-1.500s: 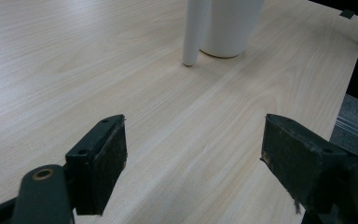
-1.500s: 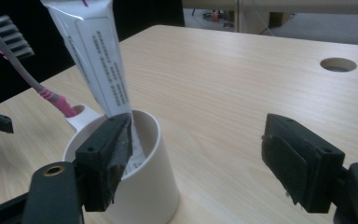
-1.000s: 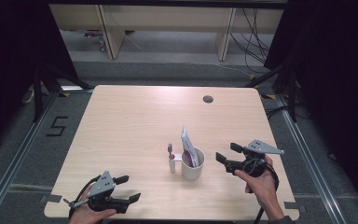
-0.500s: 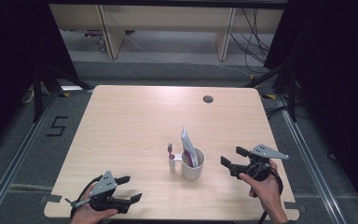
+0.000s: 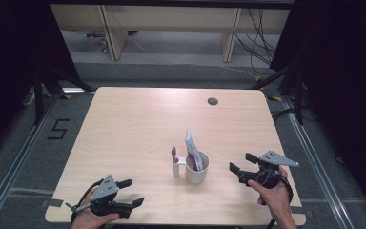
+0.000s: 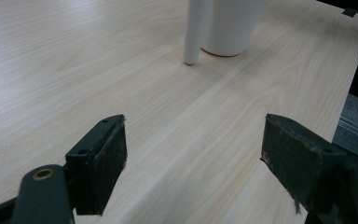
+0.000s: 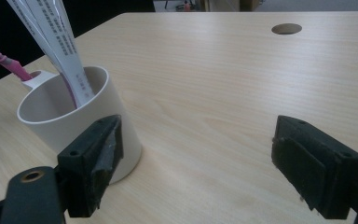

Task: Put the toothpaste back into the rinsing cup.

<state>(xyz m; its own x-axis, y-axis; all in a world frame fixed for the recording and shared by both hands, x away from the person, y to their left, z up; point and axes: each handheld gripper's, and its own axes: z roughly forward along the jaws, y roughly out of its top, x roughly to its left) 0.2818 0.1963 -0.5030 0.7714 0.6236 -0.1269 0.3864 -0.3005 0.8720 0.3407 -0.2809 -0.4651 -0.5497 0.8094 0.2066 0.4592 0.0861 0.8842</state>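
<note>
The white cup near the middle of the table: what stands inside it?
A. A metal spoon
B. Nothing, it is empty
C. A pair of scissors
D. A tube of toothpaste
D. In the high view a white and purple toothpaste tube leans out of the white cup; the right gripper view shows its printed flat end resting inside, while the pink-necked toothbrush stands in a side holder outside the cup.

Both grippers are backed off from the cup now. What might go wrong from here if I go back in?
1. The toothpaste tube stands tall and leaning in the white cup, so a nudge from the open right gripper could tip the cup.
2. The toothbrush sits in a narrow side holder beside the cup; a knock there may pull it out or drag the cup.
3. The open left gripper hovers near the table edge.
</note>
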